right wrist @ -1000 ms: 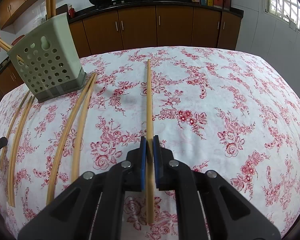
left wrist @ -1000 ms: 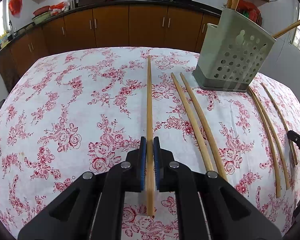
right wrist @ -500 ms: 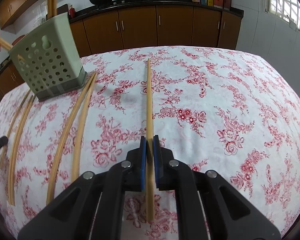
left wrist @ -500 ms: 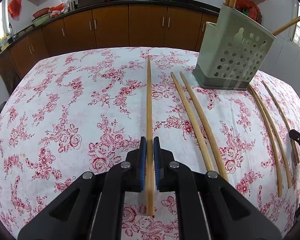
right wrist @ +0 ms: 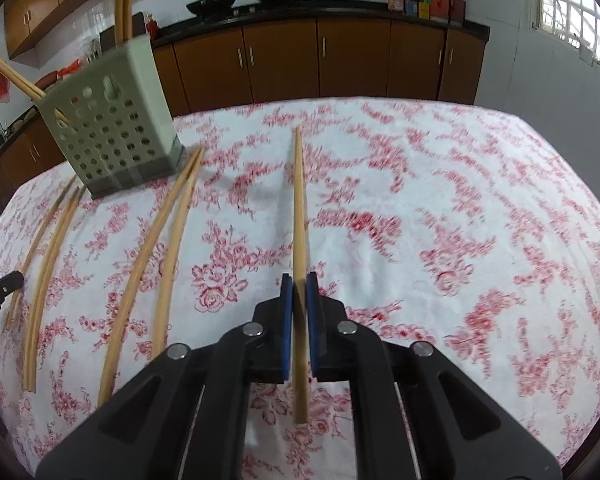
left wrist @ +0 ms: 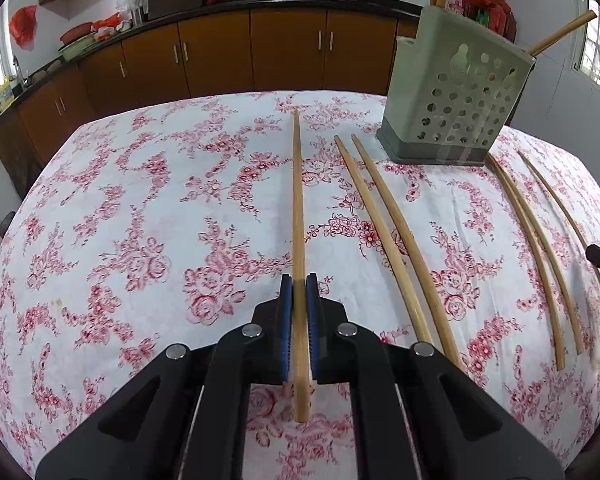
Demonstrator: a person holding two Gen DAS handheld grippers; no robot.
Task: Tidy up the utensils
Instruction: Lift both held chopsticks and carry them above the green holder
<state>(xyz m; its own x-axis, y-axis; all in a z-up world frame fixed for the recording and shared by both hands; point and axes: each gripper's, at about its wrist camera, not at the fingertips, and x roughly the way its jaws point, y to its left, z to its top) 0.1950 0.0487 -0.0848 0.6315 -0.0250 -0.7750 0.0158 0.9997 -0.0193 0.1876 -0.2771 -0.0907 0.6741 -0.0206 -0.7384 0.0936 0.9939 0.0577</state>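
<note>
My left gripper (left wrist: 299, 286) is shut on a wooden chopstick (left wrist: 297, 200) that points straight ahead over the floral tablecloth. My right gripper (right wrist: 299, 286) is shut on another wooden chopstick (right wrist: 299, 204), lifted off the cloth and pointing ahead. A pale green perforated utensil holder (left wrist: 456, 92) stands at the far right of the left wrist view and at the far left of the right wrist view (right wrist: 108, 120), with several chopsticks standing in it. Several loose chopsticks (left wrist: 396, 240) lie on the cloth beside the holder; they also show in the right wrist view (right wrist: 160, 240).
The table (left wrist: 140, 220) has a white cloth with red flowers. More chopsticks (left wrist: 540, 248) lie to the right of the holder. Brown kitchen cabinets (left wrist: 220, 52) and a counter with pans run behind the table. Windows are at the right.
My right gripper has risen and shifted with its chopstick; the view is blurred and the holder sits lower and nearer. My left gripper has lifted slightly with its chopstick.
</note>
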